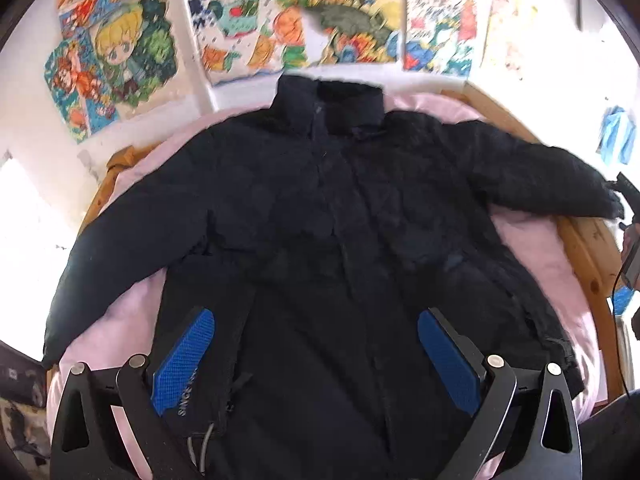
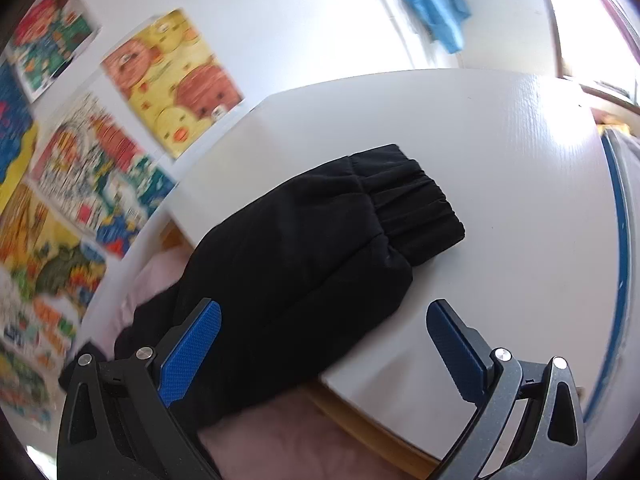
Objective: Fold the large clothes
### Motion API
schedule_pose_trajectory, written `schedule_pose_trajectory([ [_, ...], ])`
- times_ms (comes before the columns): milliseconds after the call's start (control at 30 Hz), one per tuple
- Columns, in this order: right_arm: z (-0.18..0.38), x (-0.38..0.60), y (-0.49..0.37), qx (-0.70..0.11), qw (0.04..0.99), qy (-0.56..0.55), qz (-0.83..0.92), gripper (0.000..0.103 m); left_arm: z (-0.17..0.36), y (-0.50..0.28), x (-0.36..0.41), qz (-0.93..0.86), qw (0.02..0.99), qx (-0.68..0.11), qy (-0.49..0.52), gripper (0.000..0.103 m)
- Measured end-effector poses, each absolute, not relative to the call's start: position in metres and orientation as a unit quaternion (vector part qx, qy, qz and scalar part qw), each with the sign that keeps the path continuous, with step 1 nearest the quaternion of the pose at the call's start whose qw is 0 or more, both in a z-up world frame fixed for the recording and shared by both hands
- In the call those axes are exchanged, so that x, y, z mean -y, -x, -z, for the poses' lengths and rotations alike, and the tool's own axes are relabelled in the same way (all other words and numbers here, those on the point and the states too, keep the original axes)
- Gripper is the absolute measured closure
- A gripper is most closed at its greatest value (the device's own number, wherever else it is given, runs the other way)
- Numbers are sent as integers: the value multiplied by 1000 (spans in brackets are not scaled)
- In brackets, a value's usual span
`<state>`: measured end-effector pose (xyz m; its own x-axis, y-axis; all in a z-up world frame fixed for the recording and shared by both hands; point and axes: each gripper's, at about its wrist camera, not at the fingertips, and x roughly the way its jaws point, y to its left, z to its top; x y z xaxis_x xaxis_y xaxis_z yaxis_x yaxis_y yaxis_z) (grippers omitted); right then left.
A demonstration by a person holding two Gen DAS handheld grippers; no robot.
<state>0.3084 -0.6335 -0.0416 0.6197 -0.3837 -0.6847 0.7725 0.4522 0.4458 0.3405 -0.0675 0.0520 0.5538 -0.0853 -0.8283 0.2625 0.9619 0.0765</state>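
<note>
A black puffer jacket (image 1: 340, 208) lies face up on a pink bed sheet (image 1: 532, 248), collar toward the wall, both sleeves spread out. My left gripper (image 1: 316, 344) hovers open over the jacket's lower front, near the hem. In the right wrist view the jacket's right sleeve (image 2: 320, 248) stretches off the bed, and its elastic cuff (image 2: 416, 204) rests on a white tabletop (image 2: 500, 160). My right gripper (image 2: 324, 344) is open above the sleeve's upper part, with nothing between its blue pads (image 2: 192, 352).
The bed has a wooden frame (image 1: 576, 236). Colourful drawings (image 1: 120, 52) cover the white wall behind it. A blue cloth (image 2: 440, 4) hangs on the wall beyond the white table. A small white tag with cord (image 1: 188, 404) sits at the jacket's hem.
</note>
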Motion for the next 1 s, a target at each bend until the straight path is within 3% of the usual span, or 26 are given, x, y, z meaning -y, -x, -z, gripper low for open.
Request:
schedule_pose_trajectory([
  [67,47,635,-318,-248,809,-374,380,7,-49,-345,56,93,875,-469,-80,0],
  [133,49,633,-329,-246,810,-349,402,25,-50,-350,45,85,876,-469,-67,0],
  [200,50,632,-339,-248,807,-332,421,33,-51,-352,36,75,881,-464,-60,0],
  [267,49,632,-346,-242,807,-326,430,50,-52,-355,28,67,884,-459,-53,0],
  [300,48,631,-349,-240,805,-318,440,69,-53,-356,25,66,885,-459,-49,0],
  [333,45,631,-349,-237,805,-313,444,78,-53,-358,22,65,885,-459,-42,0],
  [433,28,626,-347,-221,821,-300,433,94,-58,-362,14,72,885,-459,-13,0],
  [633,-50,570,-368,-148,898,-196,364,97,-87,-356,-9,77,909,-408,40,0],
  [800,-112,468,-415,-95,958,-99,251,97,-114,-348,-52,52,935,-335,101,0],
  [1000,-116,311,-462,-53,995,17,84,97,-131,-364,-114,62,944,-270,180,0],
])
